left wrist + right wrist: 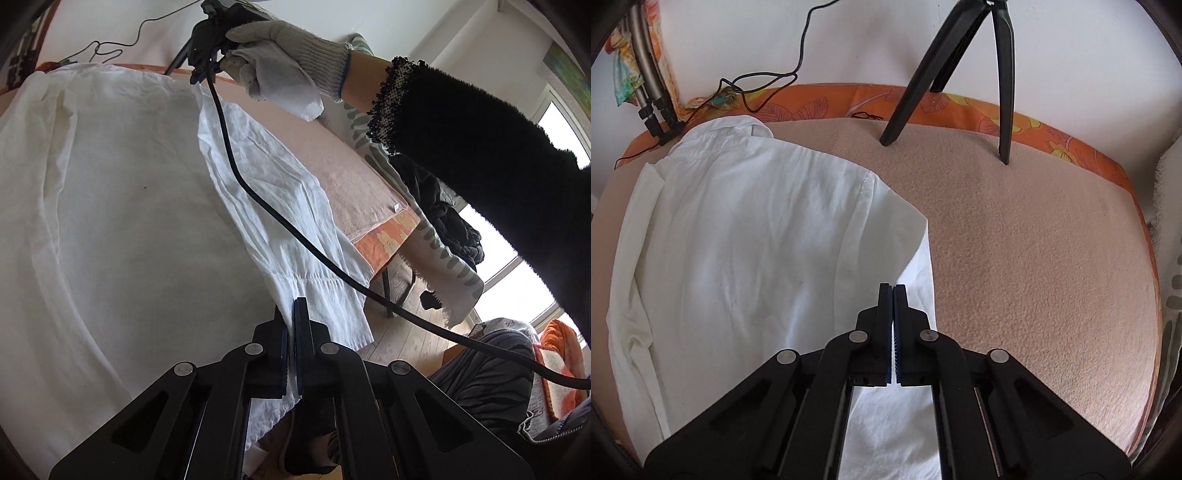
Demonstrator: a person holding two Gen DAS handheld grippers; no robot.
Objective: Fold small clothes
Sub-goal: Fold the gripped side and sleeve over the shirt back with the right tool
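Both grippers are clamping shut over the white shirt on the desk.
Left gripper point(290, 306) is pinching a fold of the white shirt point(122, 206) at its near edge; right gripper point(893, 291) is sitting fully closed above the shirt's right hem, whether gripping cloth I cannot tell. A gloved hand point(284, 62) is holding the right one.

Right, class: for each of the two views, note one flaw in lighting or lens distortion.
Left wrist view: bright window backlights the scene, leaving the dark sleeve nearly featureless. Right wrist view: even light, but fisheye bends the table edge into a curve, with dark corners.
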